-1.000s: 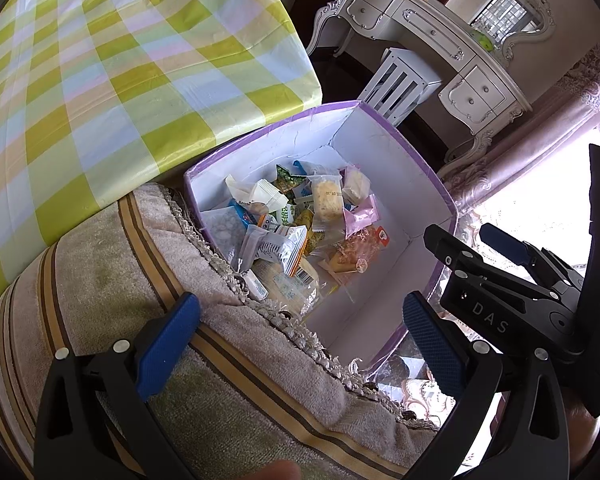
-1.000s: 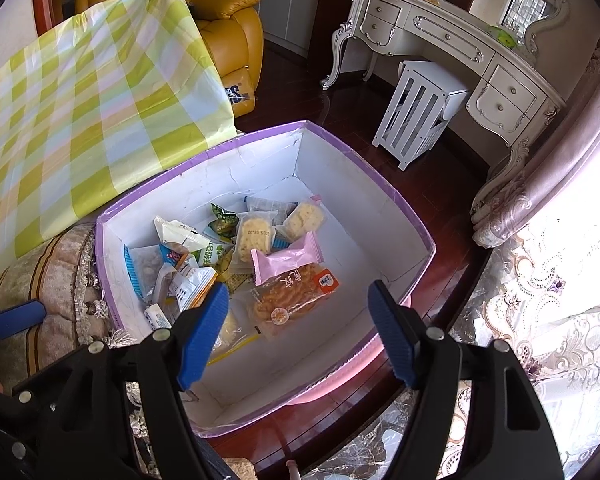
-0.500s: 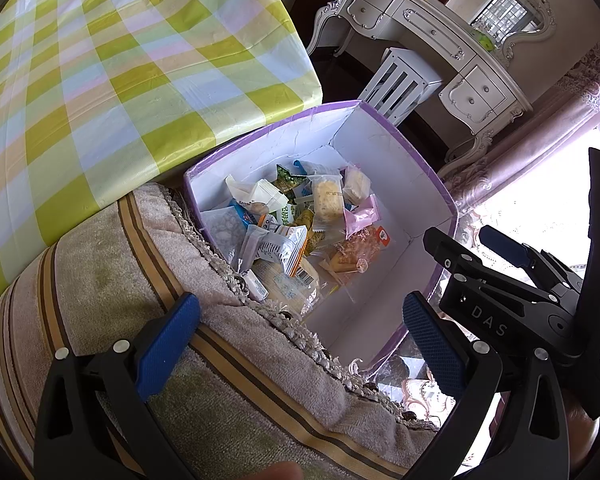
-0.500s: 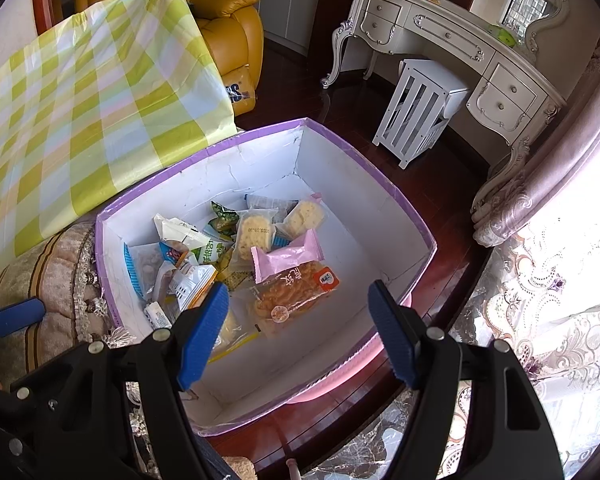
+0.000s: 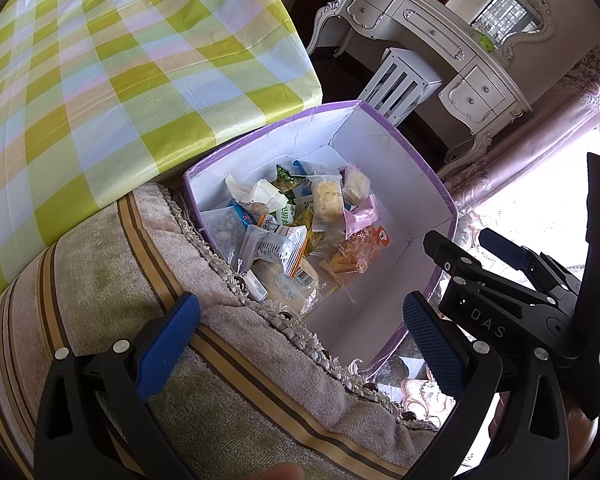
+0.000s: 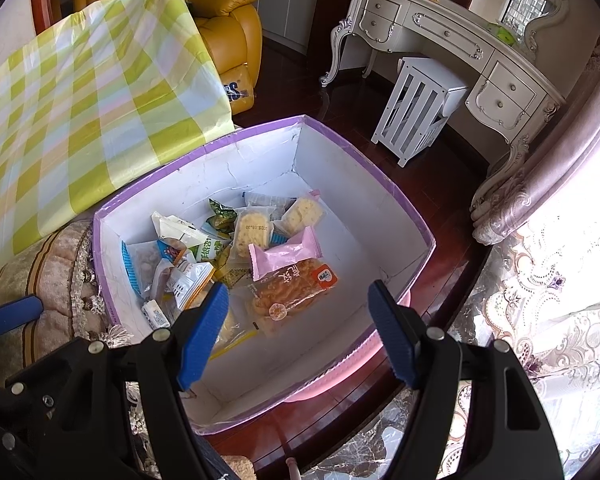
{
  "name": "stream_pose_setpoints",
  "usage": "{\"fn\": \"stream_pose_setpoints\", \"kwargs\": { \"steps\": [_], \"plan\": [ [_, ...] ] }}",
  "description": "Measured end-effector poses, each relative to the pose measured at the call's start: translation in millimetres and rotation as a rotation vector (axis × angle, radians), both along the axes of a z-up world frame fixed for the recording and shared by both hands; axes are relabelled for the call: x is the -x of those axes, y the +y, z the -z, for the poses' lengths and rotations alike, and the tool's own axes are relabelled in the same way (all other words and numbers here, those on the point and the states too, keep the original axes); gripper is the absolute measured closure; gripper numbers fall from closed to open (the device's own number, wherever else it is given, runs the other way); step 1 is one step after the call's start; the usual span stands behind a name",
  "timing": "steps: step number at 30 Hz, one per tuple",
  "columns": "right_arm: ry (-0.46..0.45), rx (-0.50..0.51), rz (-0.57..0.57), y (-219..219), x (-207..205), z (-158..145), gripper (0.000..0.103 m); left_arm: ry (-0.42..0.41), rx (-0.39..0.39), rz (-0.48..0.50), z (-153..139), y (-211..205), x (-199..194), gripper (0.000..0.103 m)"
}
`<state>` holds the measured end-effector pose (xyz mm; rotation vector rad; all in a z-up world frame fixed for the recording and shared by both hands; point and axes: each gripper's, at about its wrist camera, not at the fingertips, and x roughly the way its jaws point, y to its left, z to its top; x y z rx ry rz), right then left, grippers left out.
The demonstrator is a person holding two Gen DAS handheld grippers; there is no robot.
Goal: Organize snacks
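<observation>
Both my grippers hang above the purple-rimmed white cardboard box (image 6: 364,200), which fills the middle of the right wrist view, and neither holds anything: the left gripper (image 5: 296,340) has its blue-padded fingers (image 5: 168,344) spread wide over the striped beige fringed cushion (image 5: 112,280) in the lower left of its frame, and the right gripper (image 6: 296,328) stands about as wide over the near part of the box. The snacks sit in a loose heap at the box's left and centre: a pink plastic snack packet (image 6: 284,254) lies on a clear bag of golden-brown pastry with a red label (image 6: 292,294), with clear-wrapped pale yellow round cakes (image 6: 252,230) just behind and a white barcode-printed sachet (image 6: 188,284) to the left. What worries me is the overlap; if I drop onto the pink packet I judge I could pinch the pastry bag beneath it too and drag both, or crush the cakes if I close hard. The slick wrappers may also slide out of my pads, and the box wall nearest my right fingers could catch one on the way down. The left gripper sits mostly over the cushion, so reaching in from there risks snagging the fringe. Against the earlier frames I find nothing changed: same box, same heap, same wide fingers on both sides, same framing.
</observation>
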<state>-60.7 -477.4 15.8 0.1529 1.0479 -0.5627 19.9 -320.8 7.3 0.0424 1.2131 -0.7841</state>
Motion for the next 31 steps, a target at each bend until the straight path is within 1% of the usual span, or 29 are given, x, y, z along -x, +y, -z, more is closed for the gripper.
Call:
{"fn": "stream_pose_setpoints", "kwargs": {
  "steps": [13, 16, 18, 20, 22, 23, 24, 25, 26, 27, 29, 31],
  "plan": [
    [0.002, -0.012, 0.005, -2.6, 2.8, 3.2, 0.031, 0.0, 0.002, 0.001, 0.0, 0.1, -0.3, 0.004],
    [-0.001, -0.015, 0.012, -4.2, 3.6, 3.3, 0.031, -0.025, 0.017, 0.001, -0.7, 0.0, 2.0, 0.004],
    [0.005, -0.025, 0.021, -6.4, 3.7, 7.5, 0.031, -0.042, 0.016, 0.025, -0.9, -3.8, 4.7, 0.004],
    [0.017, -0.027, 0.02, -5.2, 2.3, 11.2, 0.031, -0.038, 0.036, 0.031, -2.4, -2.8, 4.4, 0.004],
    [0.011, -0.009, 0.006, 1.8, -1.9, 8.8, 0.031, -0.029, 0.116, 0.041, -12.8, 6.4, 3.4, 0.004],
    [0.0, 0.003, -0.008, 7.7, -5.0, 5.6, 0.031, -0.043, 0.149, 0.042, -21.6, 14.4, 3.7, 0.004],
    [-0.014, 0.009, -0.025, 14.9, -8.8, 1.9, 0.031, -0.081, 0.16, 0.032, -31.2, 24.6, 4.1, 0.004],
    [-0.031, 0.009, -0.046, 23.4, -13.6, -2.6, 0.031, -0.131, 0.164, 0.011, -41.2, 39.8, 4.6, 0.004],
    [-0.054, 0.002, -0.07, 33.2, -18.9, -8.6, 0.028, -0.177, 0.157, -0.025, -48.8, 58.4, 3.8, 0.004],
    [-0.083, -0.012, -0.102, 44.8, -25.2, -15.8, 0.026, -0.217, 0.138, -0.078, -54.1, 79.7, 2.0, 0.004],
    [-0.138, -0.052, -0.187, 76.3, -39.6, -29.8, 0.025, -0.288, 0.061, -0.234, -56.9, 128.7, -3.4, 0.004],
    [-0.176, -0.122, -0.295, 115.3, -52.3, -36.4, 0.023, -0.334, -0.048, -0.421, -52.0, 180.1, -5.4, 0.004]
  ]
}}
